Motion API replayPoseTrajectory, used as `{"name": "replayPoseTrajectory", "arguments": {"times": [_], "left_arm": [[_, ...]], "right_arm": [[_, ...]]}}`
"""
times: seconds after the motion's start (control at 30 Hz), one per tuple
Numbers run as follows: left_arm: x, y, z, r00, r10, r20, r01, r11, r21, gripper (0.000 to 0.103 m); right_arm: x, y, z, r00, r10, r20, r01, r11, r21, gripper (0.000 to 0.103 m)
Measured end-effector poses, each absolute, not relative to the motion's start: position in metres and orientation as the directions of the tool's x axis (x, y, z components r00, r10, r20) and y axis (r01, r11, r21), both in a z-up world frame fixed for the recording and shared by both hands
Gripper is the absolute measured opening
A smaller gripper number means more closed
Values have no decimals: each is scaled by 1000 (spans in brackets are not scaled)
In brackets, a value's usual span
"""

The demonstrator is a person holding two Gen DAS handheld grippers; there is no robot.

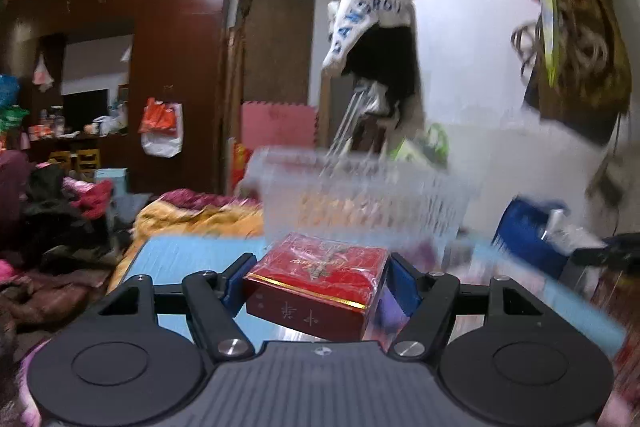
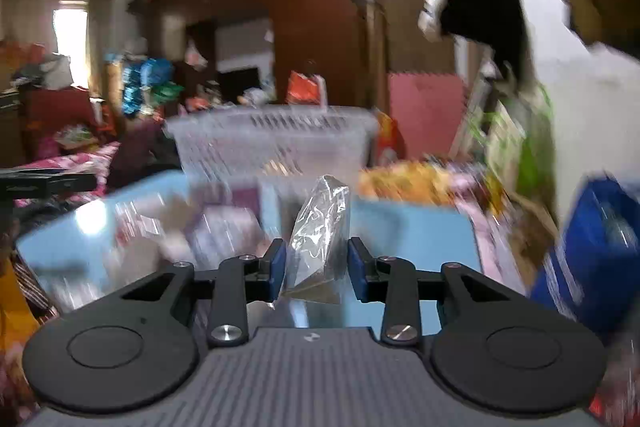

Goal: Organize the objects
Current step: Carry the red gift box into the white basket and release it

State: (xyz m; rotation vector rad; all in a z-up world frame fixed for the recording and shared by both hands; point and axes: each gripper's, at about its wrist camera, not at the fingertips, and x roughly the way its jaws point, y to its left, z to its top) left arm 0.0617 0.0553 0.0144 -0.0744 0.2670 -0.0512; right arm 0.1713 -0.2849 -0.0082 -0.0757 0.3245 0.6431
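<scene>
Left wrist view first: straight ahead a clear slatted plastic basket [image 1: 360, 187] sits blurred on the pale blue tabletop [image 1: 180, 259], squarely in front of the tongs. Behind it there's a rumpled orange-yellow quilt [image 1: 192, 219], a pink foam mat [image 1: 278, 125] leaning by a brown wooden door [image 1: 278, 47], and a tall glossy reddish-brown wardrobe [image 1: 176, 47] with an orange-and-white plastic bag [image 1: 162, 127] hanging on it. A white cloth with blue lettering [image 1: 366, 19] dangles over something black near the wall, and a blue bag [image 1: 528, 231] slumps on the right. The left gripper [image 1: 318, 279] is clenched on a red rectangular box wrapped in shiny cellophane [image 1: 320, 279], gold-edged, tilted, its blue pads [image 1: 404, 287] pressed against both sides. The box is lifted above the table, just short of the basket.

Now the right wrist view, heavily smeared. The same clear basket [image 2: 276, 143] stands at the far side of the blue tabletop [image 2: 420, 239], with blurry pinkish and purple packets [image 2: 216, 227] scattered between it and the tongs. The wardrobe [image 2: 312, 19] and pink mat [image 2: 424, 107] lie beyond, the blue bag [image 2: 596, 259] close on the right. The right gripper [image 2: 316, 267] has a crinkly transparent plastic packet [image 2: 320, 239] standing upright between its blue pads [image 2: 276, 267], pointed at the top, something dark in its bottom. The packet's edges reach the pads on both sides, so it looks grasped, held above the table and near the basket.
</scene>
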Motion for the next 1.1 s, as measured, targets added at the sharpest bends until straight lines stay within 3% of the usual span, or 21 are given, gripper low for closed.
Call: {"name": "replayPoseTrajectory", "arguments": {"times": [0.2, 0.47, 0.5, 0.53, 0.57, 0.6, 0.63, 0.73, 0.8, 0.87, 1.0, 1.1], "left_arm": [[164, 57, 69, 946, -77, -315, 37, 991, -130, 73], [255, 70, 59, 871, -54, -488, -30, 986, -162, 75], [258, 70, 54, 862, -49, -504, -41, 985, -166, 79], [261, 72, 50, 855, -43, -517, -53, 984, -169, 85], [260, 72, 48, 856, -43, -515, -50, 985, -166, 88], [253, 72, 48, 864, -41, -501, -46, 986, -160, 90], [245, 71, 50, 876, -44, -480, -36, 987, -156, 95], [209, 67, 61, 926, -38, -375, -22, 988, -154, 103], [178, 64, 63, 949, -37, -313, -8, 990, -139, 103], [147, 62, 55, 961, -53, -271, 13, 989, -147, 103], [75, 39, 14, 939, -89, -333, 59, 993, -100, 103], [20, 11, -12, 928, -140, -345, 125, 990, -65, 103]], "right_arm": [[243, -211, 38, 744, 572, -344, -626, 777, -64, 37], [306, -168, 27, 704, 524, -479, -628, 775, -74, 40], [307, -168, 27, 707, 522, -477, -624, 778, -73, 44], [308, -169, 26, 712, 515, -477, -616, 784, -73, 56], [306, -172, 28, 719, 513, -469, -612, 787, -76, 64], [300, -175, 31, 728, 515, -454, -609, 789, -82, 80], [293, -181, 32, 735, 521, -434, -609, 789, -85, 90], [266, -204, 41, 749, 542, -381, -609, 790, -73, 96], [251, -223, 43, 744, 572, -346, -620, 784, -37, 103], [226, -247, 35, 740, 601, -303, -628, 778, 9, 103], [182, -276, -8, 718, 611, -334, -623, 778, 86, 103], [146, -282, -37, 687, 621, -377, -651, 757, 61, 103]]}}
